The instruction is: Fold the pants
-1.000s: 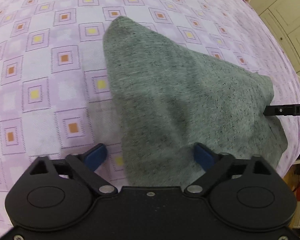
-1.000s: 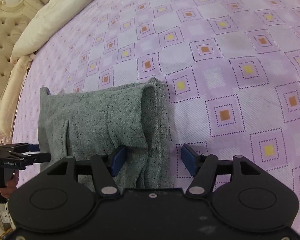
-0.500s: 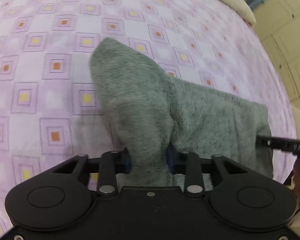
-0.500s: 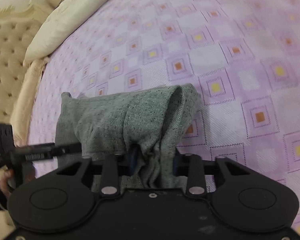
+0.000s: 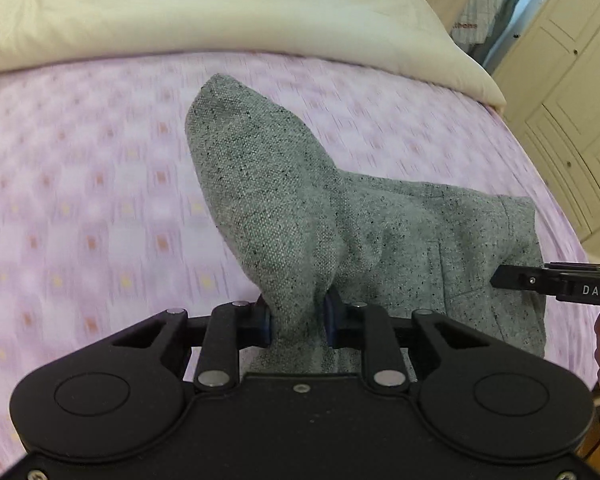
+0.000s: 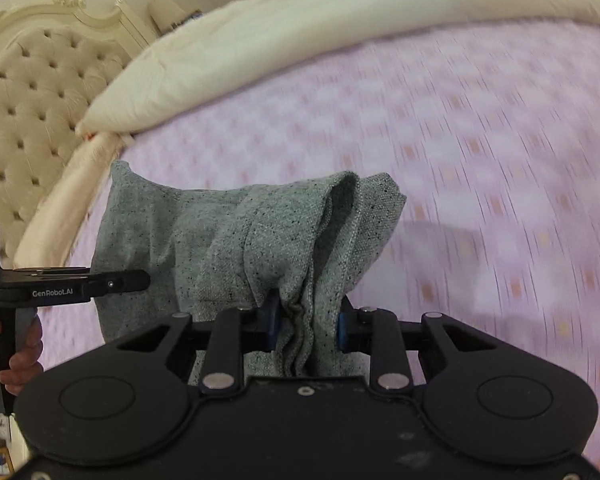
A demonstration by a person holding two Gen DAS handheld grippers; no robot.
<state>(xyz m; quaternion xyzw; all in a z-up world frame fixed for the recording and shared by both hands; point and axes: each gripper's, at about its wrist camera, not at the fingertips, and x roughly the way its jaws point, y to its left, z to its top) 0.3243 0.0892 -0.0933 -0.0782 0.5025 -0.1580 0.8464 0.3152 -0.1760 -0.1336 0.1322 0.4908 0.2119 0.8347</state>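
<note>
The grey speckled pants [image 5: 284,216] are bunched and lifted off the purple patterned bed sheet [image 5: 80,184]. My left gripper [image 5: 298,320] is shut on one end of the pants. My right gripper [image 6: 306,326] is shut on the other end, where several layers of the pants [image 6: 260,232] are gathered. The pants hang between the two grippers. The right gripper shows at the right edge of the left wrist view [image 5: 556,280]. The left gripper shows at the left edge of the right wrist view [image 6: 72,286].
A cream duvet [image 5: 220,12] lies across the far side of the bed. A tufted cream headboard [image 6: 32,120] stands at the left in the right wrist view. Cream wardrobe doors [image 5: 572,80] stand beyond the bed's right side.
Both grippers closed on the pants and then lifted them off the sheet. The views have tilted up, so the duvet and headboard now show.
</note>
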